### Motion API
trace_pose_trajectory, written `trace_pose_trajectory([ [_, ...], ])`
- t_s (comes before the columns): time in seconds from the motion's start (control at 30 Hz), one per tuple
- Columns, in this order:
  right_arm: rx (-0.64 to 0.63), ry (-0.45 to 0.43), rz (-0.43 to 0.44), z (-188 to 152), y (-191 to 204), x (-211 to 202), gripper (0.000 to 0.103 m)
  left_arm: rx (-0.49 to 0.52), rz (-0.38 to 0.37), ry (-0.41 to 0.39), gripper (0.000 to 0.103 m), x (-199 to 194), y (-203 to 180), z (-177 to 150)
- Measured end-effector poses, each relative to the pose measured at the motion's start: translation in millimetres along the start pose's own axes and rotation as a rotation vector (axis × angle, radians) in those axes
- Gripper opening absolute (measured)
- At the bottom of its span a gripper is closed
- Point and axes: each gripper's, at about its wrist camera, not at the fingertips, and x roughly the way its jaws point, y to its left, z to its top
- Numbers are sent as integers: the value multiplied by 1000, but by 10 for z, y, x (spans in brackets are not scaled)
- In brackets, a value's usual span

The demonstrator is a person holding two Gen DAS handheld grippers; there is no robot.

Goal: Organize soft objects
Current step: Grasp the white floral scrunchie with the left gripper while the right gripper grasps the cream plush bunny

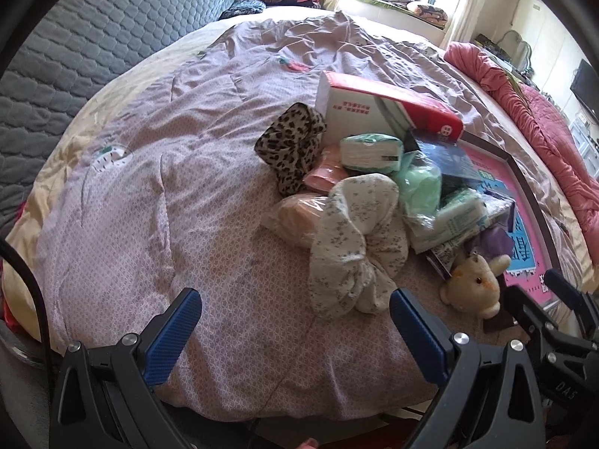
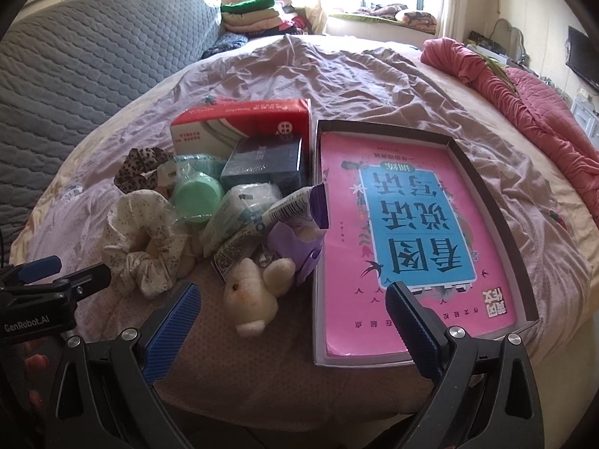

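A pile of soft items lies on the bed: a white floral scrunchie (image 1: 355, 247) (image 2: 144, 239), a leopard scrunchie (image 1: 290, 146) (image 2: 140, 166), a small cream plush bear (image 1: 473, 284) (image 2: 254, 292), tissue packs (image 1: 370, 151) (image 2: 243, 205), a green wrapped item (image 2: 196, 194) and a purple piece (image 2: 295, 247). A shallow box (image 2: 483, 194) with a pink and blue book inside lies right of the pile. My left gripper (image 1: 295, 312) is open and empty, just in front of the floral scrunchie. My right gripper (image 2: 294, 307) is open and empty, with the bear between its fingers' line.
A red and white carton (image 1: 378, 101) (image 2: 243, 123) and a dark blue box (image 2: 262, 166) stand behind the pile. A pink quilt (image 2: 524, 86) is bunched at the right. A grey quilted headboard (image 1: 93, 45) rises at the left. Folded clothes (image 2: 254, 15) are stacked at the back.
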Motion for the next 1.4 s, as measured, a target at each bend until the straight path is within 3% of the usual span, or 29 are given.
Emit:
trace_pose_trajectory([
  [0.23,-24,31,32,-16,108,131,99,-33,-49,38,101,189,100,56],
  [0.5,-53,55,51,-11,269,276,98,-1,-40,15,100,287,19,140],
  [0.63,-61,61,38,-6,353,351,91,11,-49,11,98,310,-11,160],
  [0.77,-121,55,-5,11,460,456,78,18,-60,11,96,328,-24,173],
  [0.93,-213,77,-89,-30,540,633,70,20,-68,9,92,347,-29,182],
  [1.07,-244,71,-80,-23,514,715,54,24,-85,18,80,379,-33,180],
  [1.33,-137,81,78,59,259,642,50,14,-184,27,43,408,-14,180],
  [1.4,-93,80,129,70,206,586,49,13,-212,31,27,411,-18,171],
])
